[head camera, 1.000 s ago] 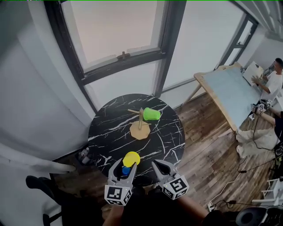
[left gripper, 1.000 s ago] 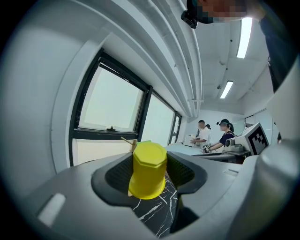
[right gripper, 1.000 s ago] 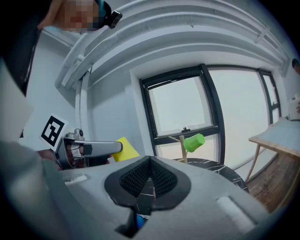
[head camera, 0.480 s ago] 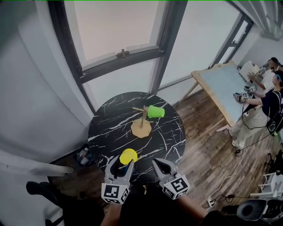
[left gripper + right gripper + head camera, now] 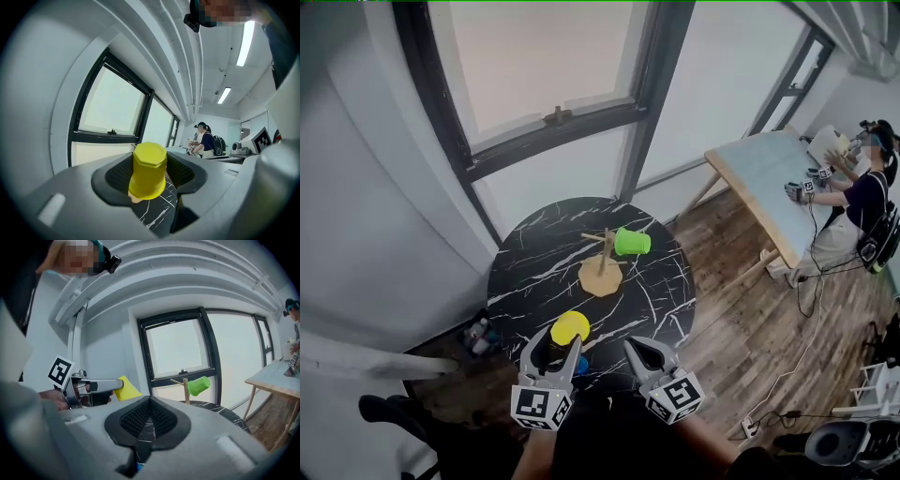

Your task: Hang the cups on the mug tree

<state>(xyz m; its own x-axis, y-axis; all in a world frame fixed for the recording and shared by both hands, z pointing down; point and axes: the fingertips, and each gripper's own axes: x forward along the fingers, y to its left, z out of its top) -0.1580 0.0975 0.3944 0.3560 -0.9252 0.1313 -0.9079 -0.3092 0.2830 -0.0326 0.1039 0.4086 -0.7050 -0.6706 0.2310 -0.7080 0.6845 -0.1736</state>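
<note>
A: Two cups in view, plus a bit of blue. Where's the yellow cup?
B: In the left gripper, jaws clamped on its sides. Held over the near edge of the table.
A: Orientation?
B: In the left gripper view, the long axis runs up-down, crosswise to the jaws. Flat closed end on top, wider end below.
A: Look?
B: Plain bright yellow, faceted. Octagonal top face, body flares toward the bottom.
A: Green cup?
B: On a peg of the mug tree, right of the post in the head view. Long axis lies sideways, pointing away from the post. The right gripper view shows the outer end tipped slightly up. Can't tell which end is the mouth.
A: Tree?
B: Wooden, flat base, upright post, near table centre. The table is round, black with white veins.
A: Right gripper?
B: Jaws closed together, nothing in them. Sits just beside the left one.
A: The blue?
B: Small blue thing by the left gripper, mostly hidden. Can't identify it.
</note>
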